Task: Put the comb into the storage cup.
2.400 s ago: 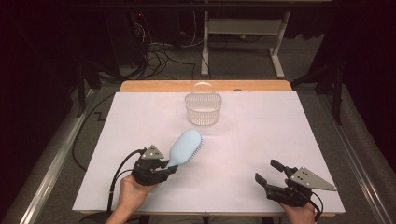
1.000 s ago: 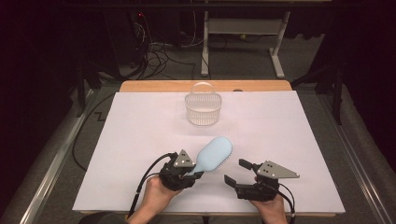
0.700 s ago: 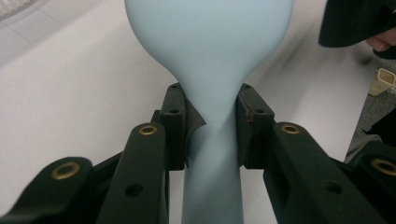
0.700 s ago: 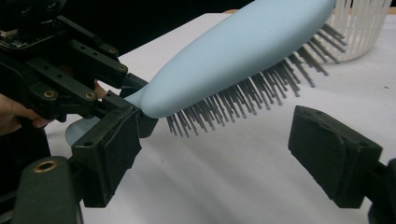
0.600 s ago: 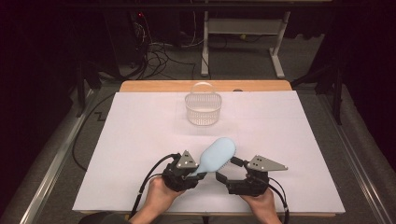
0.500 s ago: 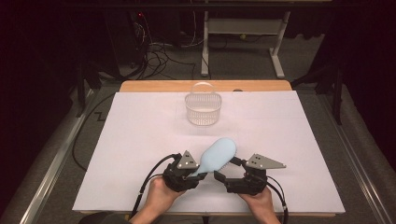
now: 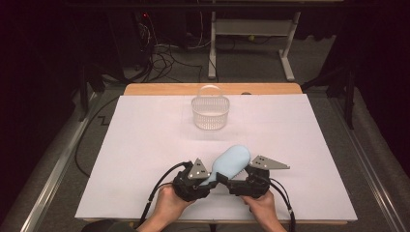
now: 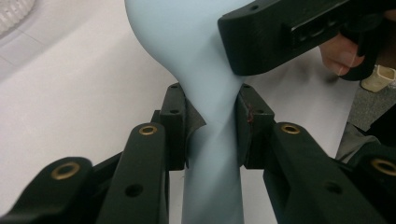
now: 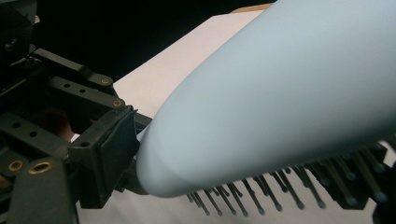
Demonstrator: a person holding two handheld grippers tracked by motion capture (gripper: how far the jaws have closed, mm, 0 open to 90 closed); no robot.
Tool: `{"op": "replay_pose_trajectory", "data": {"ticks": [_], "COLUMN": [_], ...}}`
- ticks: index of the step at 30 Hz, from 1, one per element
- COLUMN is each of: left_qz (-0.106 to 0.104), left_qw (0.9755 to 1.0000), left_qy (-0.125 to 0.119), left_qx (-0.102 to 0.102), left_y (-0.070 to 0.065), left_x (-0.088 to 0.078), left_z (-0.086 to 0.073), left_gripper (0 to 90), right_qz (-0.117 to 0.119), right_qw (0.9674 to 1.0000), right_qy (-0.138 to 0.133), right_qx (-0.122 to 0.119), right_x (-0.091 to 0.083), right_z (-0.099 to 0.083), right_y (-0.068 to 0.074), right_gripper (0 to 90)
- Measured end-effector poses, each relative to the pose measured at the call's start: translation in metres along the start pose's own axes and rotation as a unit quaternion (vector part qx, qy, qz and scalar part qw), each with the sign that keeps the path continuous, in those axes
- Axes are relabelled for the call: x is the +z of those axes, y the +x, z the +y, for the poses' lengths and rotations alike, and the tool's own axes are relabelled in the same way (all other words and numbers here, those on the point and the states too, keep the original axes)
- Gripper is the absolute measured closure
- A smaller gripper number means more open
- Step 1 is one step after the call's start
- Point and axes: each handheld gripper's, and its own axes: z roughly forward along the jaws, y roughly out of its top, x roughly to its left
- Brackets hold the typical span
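A white sheet covers the worktop (image 7: pixel 145 145), whose bare wooden edge shows along the far side; beyond it the room is dark, with cables on the floor and the legs of a white frame. A clear plastic basket (image 7: pixel 210 112) with a hoop handle stands on the far middle of the sheet. Near the front edge a pale blue hairbrush (image 7: pixel 231 162) is held above the sheet, its long axis slanting from its handle at the near left up to its broad head at the far right, bristles facing down. The left hand-held gripper (image 7: pixel 209 180) pinches the handle between its pads. The right hand-held gripper (image 7: pixel 231 182), its jaws having just spread wider, sits at the head, not gripping it.
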Motion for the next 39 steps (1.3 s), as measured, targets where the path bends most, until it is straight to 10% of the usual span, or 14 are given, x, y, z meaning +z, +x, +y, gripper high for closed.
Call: {"op": "replay_pose_trajectory", "data": {"ticks": [20, 39], "left_qz": [0.001, -0.001], "left_qw": [0.9999, 0.9999], "left_qy": [-0.012, -0.017], "left_qx": [0.001, -0.001], "left_y": [-0.003, -0.005], "left_x": [-0.004, -0.010], "left_z": [0.002, 0.003], "left_gripper": [69.0, 68.8], "right_qz": [0.039, 0.073], "right_qw": [0.9978, 0.9965], "right_qy": [0.022, 0.035], "right_qx": [0.049, 0.022], "right_x": [0.002, -0.002], "right_z": [0.009, 0.023], "right_y": [0.003, 0.012], "right_gripper": [35.2, 53.5]}}
